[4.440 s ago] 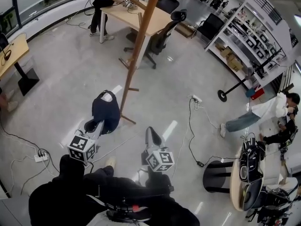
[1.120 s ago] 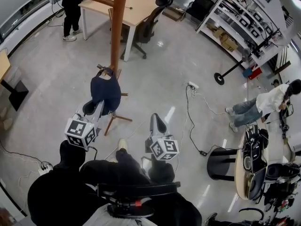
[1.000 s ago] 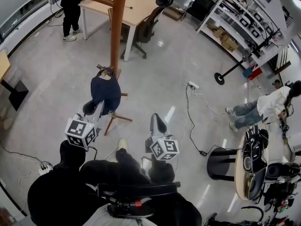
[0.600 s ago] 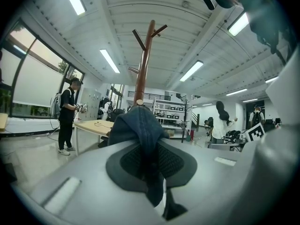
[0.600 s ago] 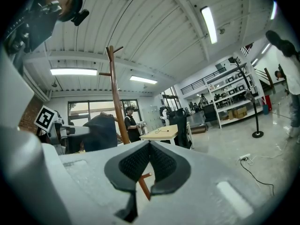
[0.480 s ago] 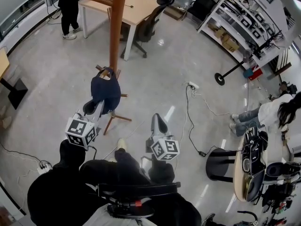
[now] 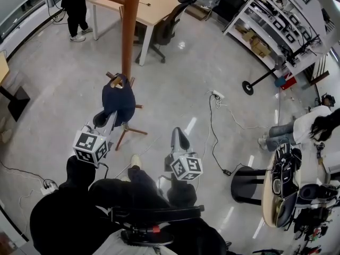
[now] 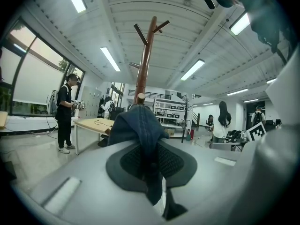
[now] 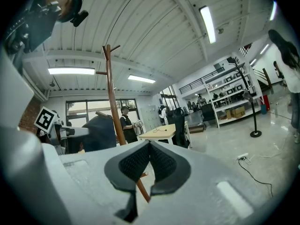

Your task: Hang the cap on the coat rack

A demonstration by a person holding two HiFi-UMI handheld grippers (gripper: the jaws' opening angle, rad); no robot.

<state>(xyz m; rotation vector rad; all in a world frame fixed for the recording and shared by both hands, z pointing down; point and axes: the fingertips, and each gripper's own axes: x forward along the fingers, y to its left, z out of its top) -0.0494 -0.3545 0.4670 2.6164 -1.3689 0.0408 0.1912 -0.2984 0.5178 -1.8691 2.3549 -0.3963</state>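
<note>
A navy cap hangs from my left gripper, whose jaws are shut on its lower edge. The cap's crown sits right against the cut end of a low peg on the brown wooden coat rack. I cannot tell whether the cap rests on that peg. The rack's pole rises just behind the cap, with forked pegs at its top. My right gripper is lower and to the right of the rack, shut with nothing between its pads. From there I see the pole and cap.
The rack's legs spread on the floor under the cap. Behind it stand a wooden desk, an office chair and a person. A power strip with cables, a black stool and shelving lie to the right.
Since the earliest frame I have come close to the rack with the cap in my left gripper. Over the last second the cap has edged slightly nearer the pole; a person at right moved.
</note>
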